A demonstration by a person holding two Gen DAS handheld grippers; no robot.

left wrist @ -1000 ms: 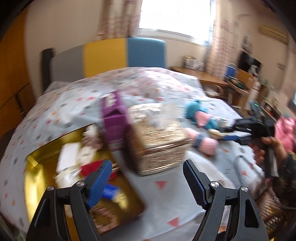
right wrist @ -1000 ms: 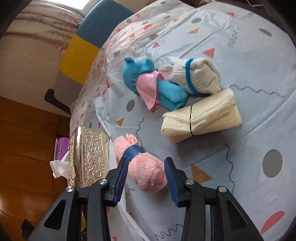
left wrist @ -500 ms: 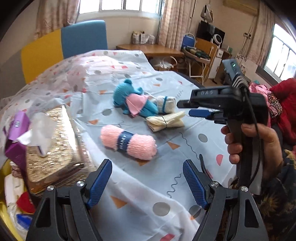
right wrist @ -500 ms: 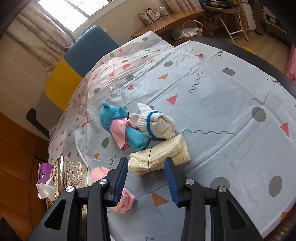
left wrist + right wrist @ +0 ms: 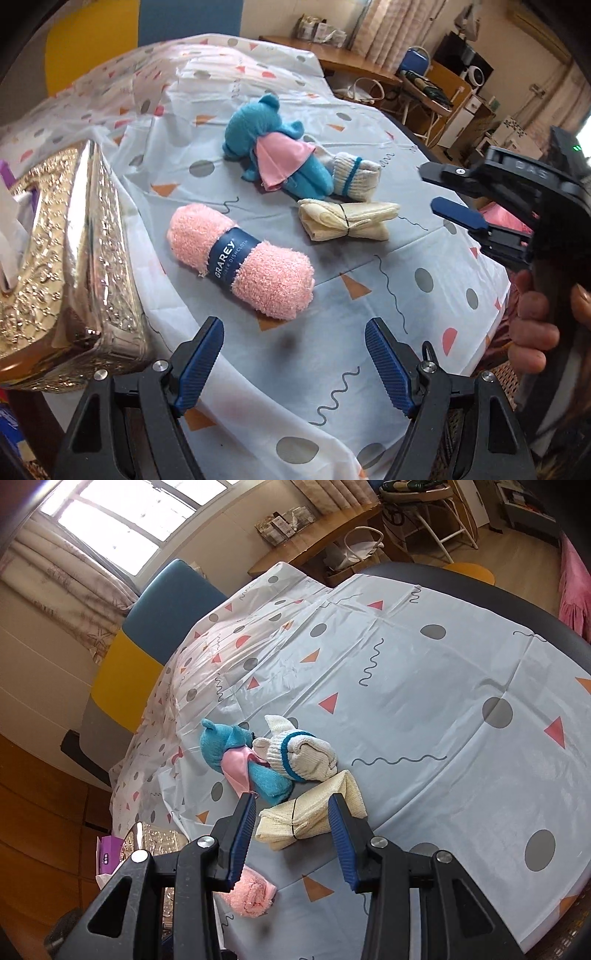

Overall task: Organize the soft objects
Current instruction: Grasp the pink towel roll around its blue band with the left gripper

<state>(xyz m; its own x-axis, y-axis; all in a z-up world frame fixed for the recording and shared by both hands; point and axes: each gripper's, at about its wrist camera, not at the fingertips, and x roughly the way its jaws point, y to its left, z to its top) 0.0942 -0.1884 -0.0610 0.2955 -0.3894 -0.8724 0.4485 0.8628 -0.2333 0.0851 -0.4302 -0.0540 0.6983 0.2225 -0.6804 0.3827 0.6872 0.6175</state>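
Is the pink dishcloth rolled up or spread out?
Rolled up. The pink dishcloth lies as a tight cylinder on the tablecloth, with a navy paper band wrapped around its middle.

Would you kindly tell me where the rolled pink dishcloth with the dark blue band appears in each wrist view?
Left wrist view: the pink dishcloth lies centre-left, just beyond the open left tongs.
Right wrist view: only one end shows, bottom left, behind the left finger of the right tongs.
Shared landmark: the cream bundle.

Fluffy pink terry cloth roll (image 5: 240, 258) with a glossy paper band lies beside an embossed, shiny gold metal-look tissue box (image 5: 70, 266) on a smooth, slightly glossy plastic tablecloth (image 5: 388, 280).
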